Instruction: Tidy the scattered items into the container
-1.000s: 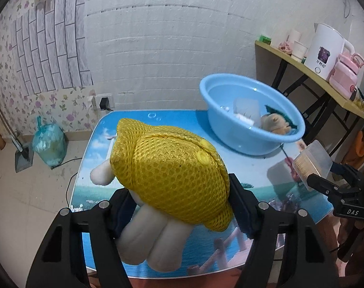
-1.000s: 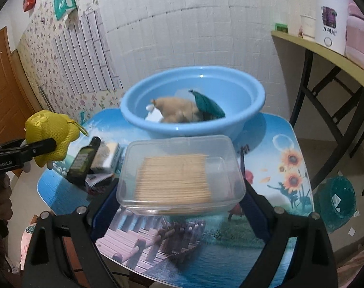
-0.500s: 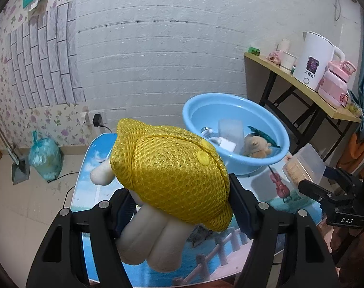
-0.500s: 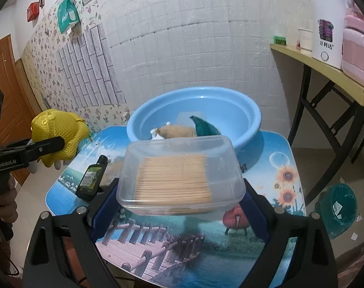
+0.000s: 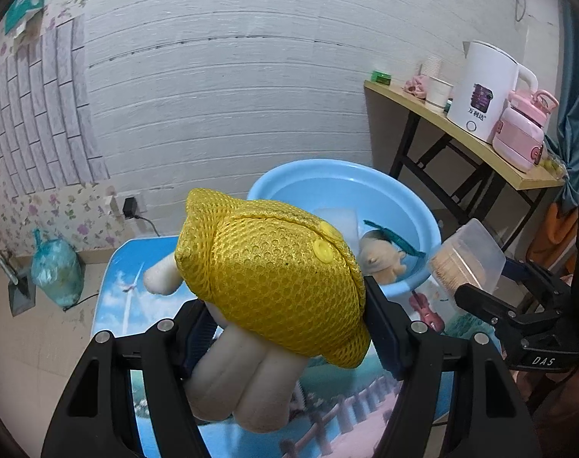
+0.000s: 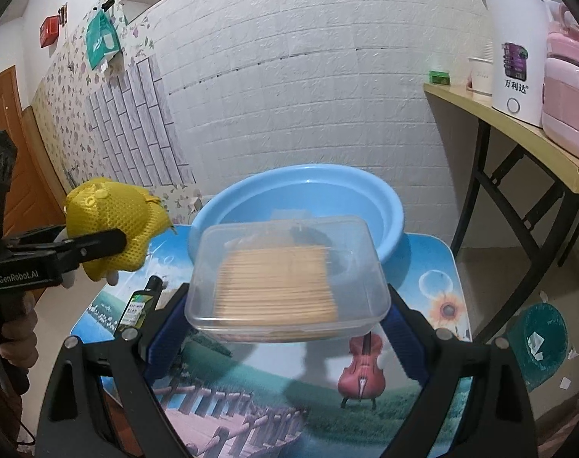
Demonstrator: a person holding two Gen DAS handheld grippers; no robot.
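both fingers clamped: left gripper (image 5: 285, 328) on the toy (image 5: 274, 278), right gripper (image 6: 285, 316) on the box (image 6: 285, 274). box could slip short of the basin (image 6: 301, 191).

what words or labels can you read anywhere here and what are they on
"GenRobot.AI" on the side of the left gripper, the one holding the yellow toy.
"DAS" on the side of the right gripper, the one holding the clear box.
"万利达" on the white kettle, under a purple sticker too small to read.
The dark bottle has a label, too blurred to read.
The green pack on the wall has print, unreadable.
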